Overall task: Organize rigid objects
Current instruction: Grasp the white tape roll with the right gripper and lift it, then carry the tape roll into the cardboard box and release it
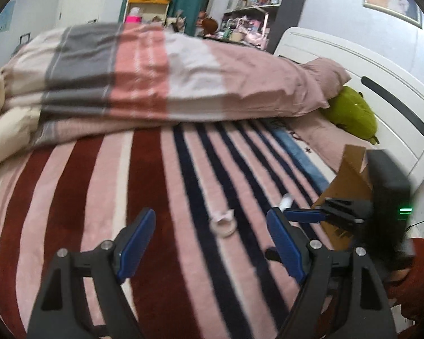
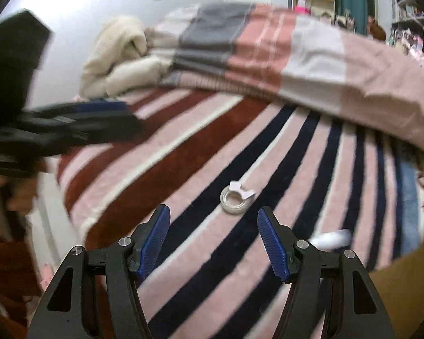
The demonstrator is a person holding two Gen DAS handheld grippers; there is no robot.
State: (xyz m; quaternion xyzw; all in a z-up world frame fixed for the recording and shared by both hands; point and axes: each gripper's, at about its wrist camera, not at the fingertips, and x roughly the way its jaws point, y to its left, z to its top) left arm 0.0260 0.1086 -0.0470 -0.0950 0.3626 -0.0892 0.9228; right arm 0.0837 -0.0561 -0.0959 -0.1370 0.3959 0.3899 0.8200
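Observation:
A small clear tape roll [image 1: 222, 224] with a torn paper end lies on the striped blanket [image 1: 104, 197]. It also shows in the right wrist view [image 2: 234, 197]. My left gripper [image 1: 210, 226] is open and empty, its fingers either side of the roll and just short of it. My right gripper [image 2: 213, 220] is open and empty, just short of the roll. A white tube-like object [image 1: 286, 201] lies right of the roll, blurred; it shows in the right wrist view [image 2: 332, 238] too. The right gripper [image 1: 308, 215] appears in the left view, the left gripper [image 2: 104, 115] in the right view.
A cardboard box [image 1: 344, 186] stands at the right by the bed's edge. A folded quilt [image 1: 155, 76] and cream blanket [image 2: 118, 53] lie at the far side. A pink pillow [image 1: 322, 76], a green plush [image 1: 353, 113] and the white headboard [image 1: 381, 84] are at far right.

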